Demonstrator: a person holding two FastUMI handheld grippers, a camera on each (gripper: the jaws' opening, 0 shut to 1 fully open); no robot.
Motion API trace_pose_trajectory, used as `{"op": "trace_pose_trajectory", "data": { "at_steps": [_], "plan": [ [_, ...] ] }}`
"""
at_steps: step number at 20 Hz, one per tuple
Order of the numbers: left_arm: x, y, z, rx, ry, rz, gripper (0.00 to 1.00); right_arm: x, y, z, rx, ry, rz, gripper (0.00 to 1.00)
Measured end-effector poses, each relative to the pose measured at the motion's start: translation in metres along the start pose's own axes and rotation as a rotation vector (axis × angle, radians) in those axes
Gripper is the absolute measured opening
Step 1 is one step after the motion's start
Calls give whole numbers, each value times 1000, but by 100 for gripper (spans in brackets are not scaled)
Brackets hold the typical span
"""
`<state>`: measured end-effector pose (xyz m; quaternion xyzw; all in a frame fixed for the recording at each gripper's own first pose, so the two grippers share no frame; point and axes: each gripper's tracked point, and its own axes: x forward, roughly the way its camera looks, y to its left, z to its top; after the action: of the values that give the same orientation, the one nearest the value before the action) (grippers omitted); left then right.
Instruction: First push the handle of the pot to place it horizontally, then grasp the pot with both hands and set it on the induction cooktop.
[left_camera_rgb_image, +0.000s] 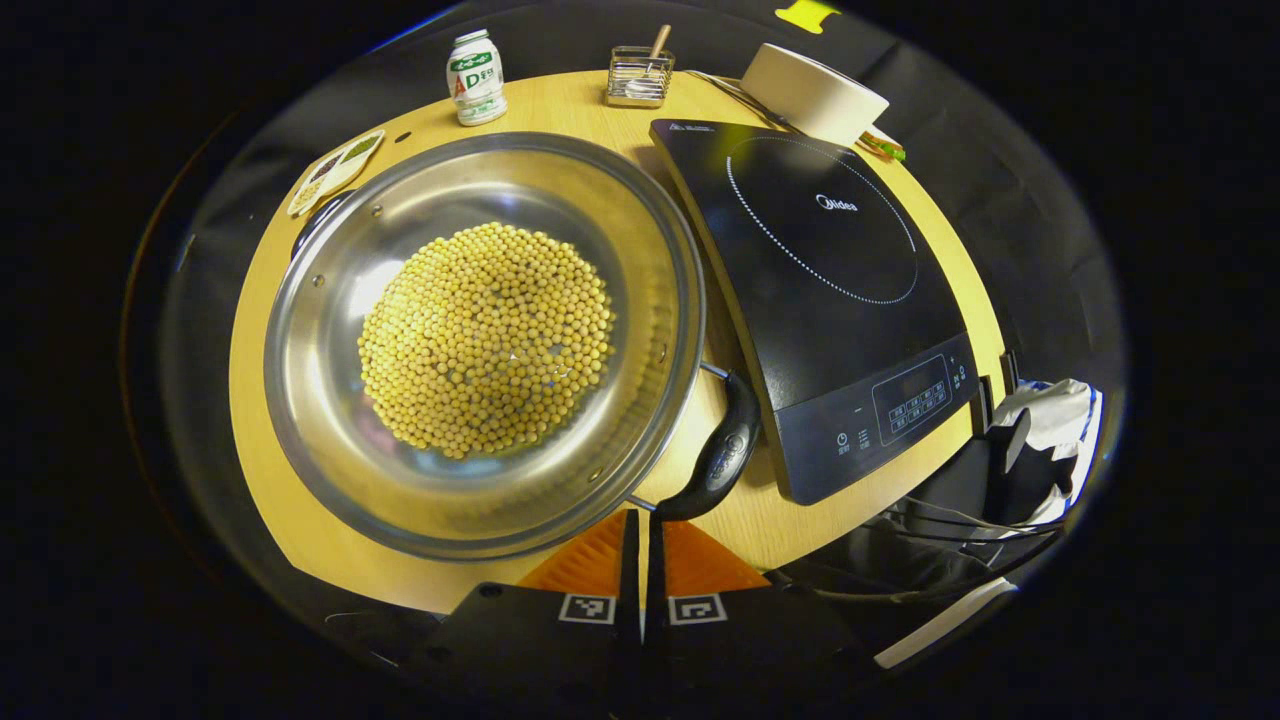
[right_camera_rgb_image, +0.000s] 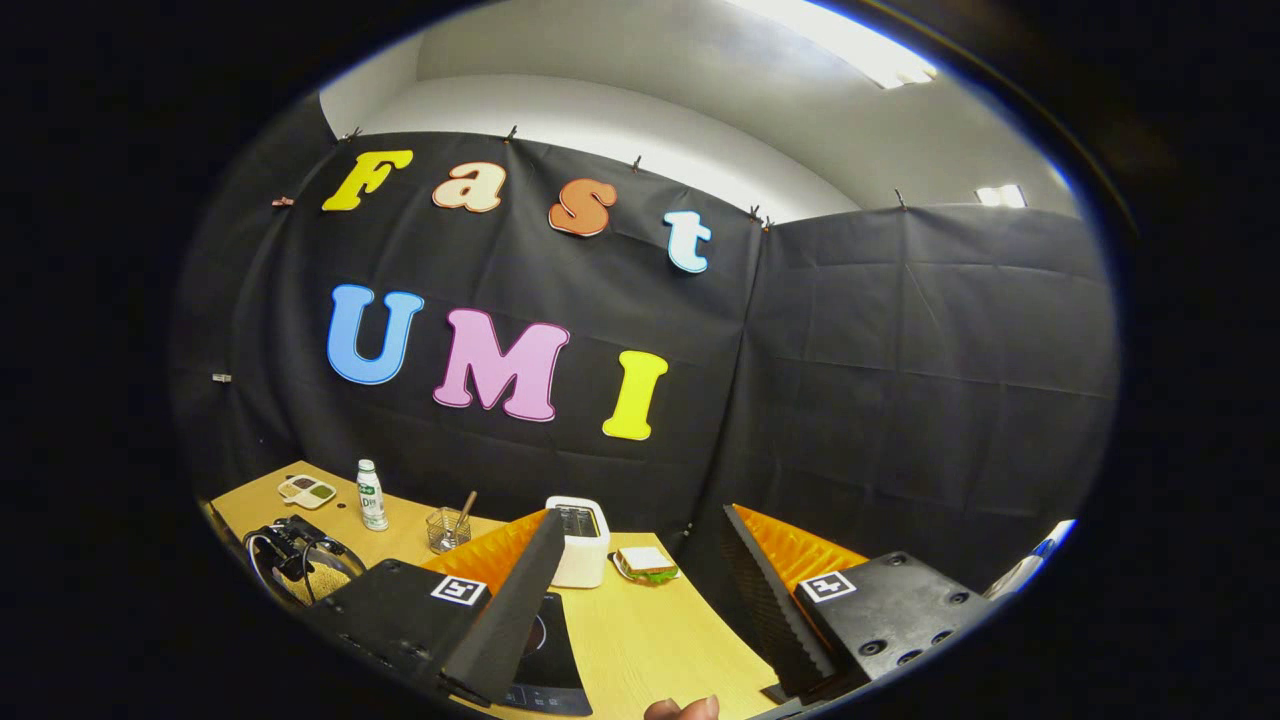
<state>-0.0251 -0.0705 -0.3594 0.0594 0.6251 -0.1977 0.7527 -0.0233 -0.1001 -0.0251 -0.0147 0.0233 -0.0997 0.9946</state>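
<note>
Left gripper view looks down on a stainless steel pot (left_camera_rgb_image: 485, 340) holding a heap of soybeans (left_camera_rgb_image: 487, 338), standing on the round wooden surface (left_camera_rgb_image: 570, 100). Its black handle (left_camera_rgb_image: 722, 455) juts from the rim toward the induction cooktop (left_camera_rgb_image: 825, 290), which lies just beside the pot on the same surface. The left tool (left_camera_rgb_image: 642, 560) has its fingers pressed together, their tips just beside the near end of the handle; whether they touch it I cannot tell. Behind the pot stand a small white drink bottle (left_camera_rgb_image: 475, 78), a wire holder (left_camera_rgb_image: 640, 75) and a white toaster (left_camera_rgb_image: 812, 92). Right gripper view faces the booth wall, with the right tool (right_camera_rgb_image: 640, 580) spread wide and holding nothing above the surface, and a sandwich (right_camera_rgb_image: 645, 564) beside the toaster.
</note>
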Motion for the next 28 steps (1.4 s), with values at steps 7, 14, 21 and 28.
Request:
{"op": "trace_pose_trajectory", "data": {
  "at_steps": [7, 14, 21, 28],
  "plan": [
    [8, -14, 30, 10, -16, 42, 6, 13, -14, -11, 3, 24, 1, 98],
    [18, -23, 69, 25, -39, 76, 5, 24, -27, -22, 4, 46, -5, 98],
    [25, -21, 114, 44, -59, 112, 5, 34, -43, -30, 5, 67, -39, 96],
    [27, -16, 152, 12, -113, 121, 5, 35, -49, -31, 2, 78, -69, 98]
  ]
}}
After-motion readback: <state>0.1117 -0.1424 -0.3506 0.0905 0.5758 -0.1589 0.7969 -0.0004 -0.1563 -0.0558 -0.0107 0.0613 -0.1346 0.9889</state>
